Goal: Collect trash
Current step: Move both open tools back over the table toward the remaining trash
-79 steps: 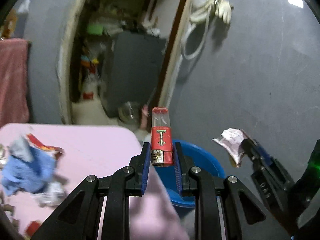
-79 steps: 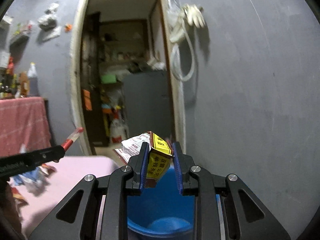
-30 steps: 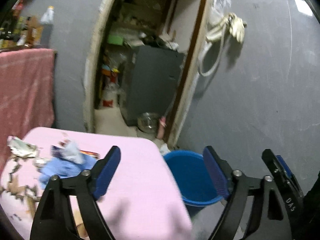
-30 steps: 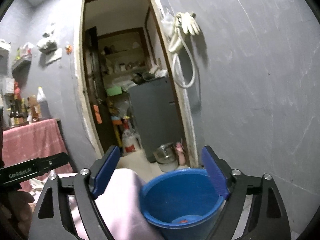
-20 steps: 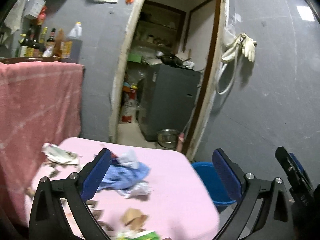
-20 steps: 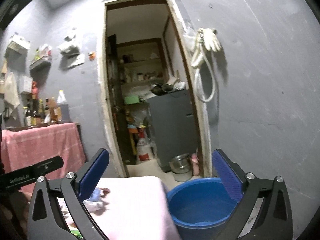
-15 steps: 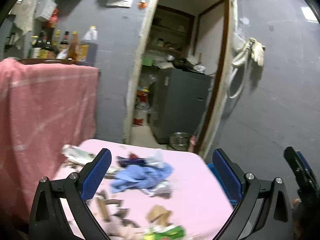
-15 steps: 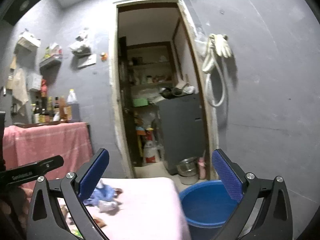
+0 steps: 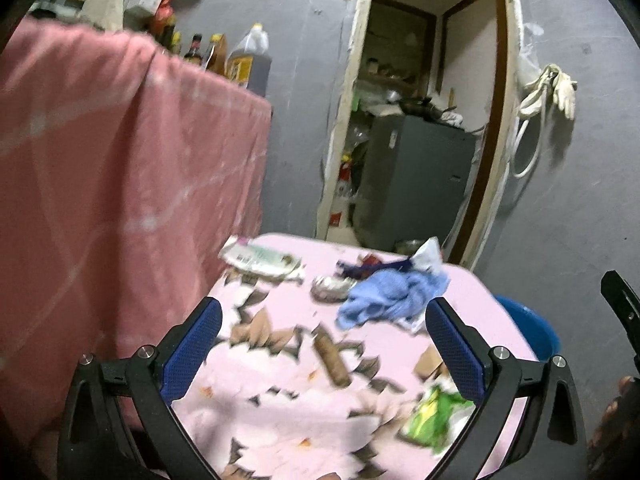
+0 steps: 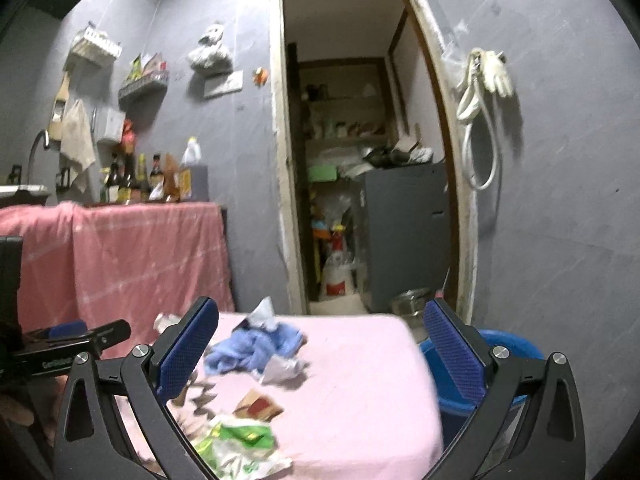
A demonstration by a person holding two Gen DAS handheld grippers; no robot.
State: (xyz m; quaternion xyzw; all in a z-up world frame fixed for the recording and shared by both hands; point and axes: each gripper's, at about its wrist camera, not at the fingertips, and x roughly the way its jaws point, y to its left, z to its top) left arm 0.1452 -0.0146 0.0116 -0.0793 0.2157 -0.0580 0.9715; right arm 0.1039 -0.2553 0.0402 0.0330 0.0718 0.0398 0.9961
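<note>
Trash: scattered over the pink table, none of it held by either gripper.
Blue cloth: crumpled at the far right part of the table, with a white crumpled paper just beside it on the near side.
White packet: lies flat at the far left corner of the table.
Silver wrapper: just left of the blue cloth, touching or nearly so; blur hides which.
Brown roll: lies near the middle of the table, among torn brown scraps.
Green packet: near edge of the table on the right, close to the left gripper's right finger.
Blue bucket: on the floor past the table's right edge, partly hidden behind a gripper finger in each view.
Left gripper: jaws spread wide with nothing between the pads, tilted down over the littered table.
Right gripper: jaws spread wide and empty, pointing nearly level across the table toward the doorway.
Surroundings: a pink cloth drapes a counter at the left with bottles on top; white gloves hang on the grey wall right of the doorway.
</note>
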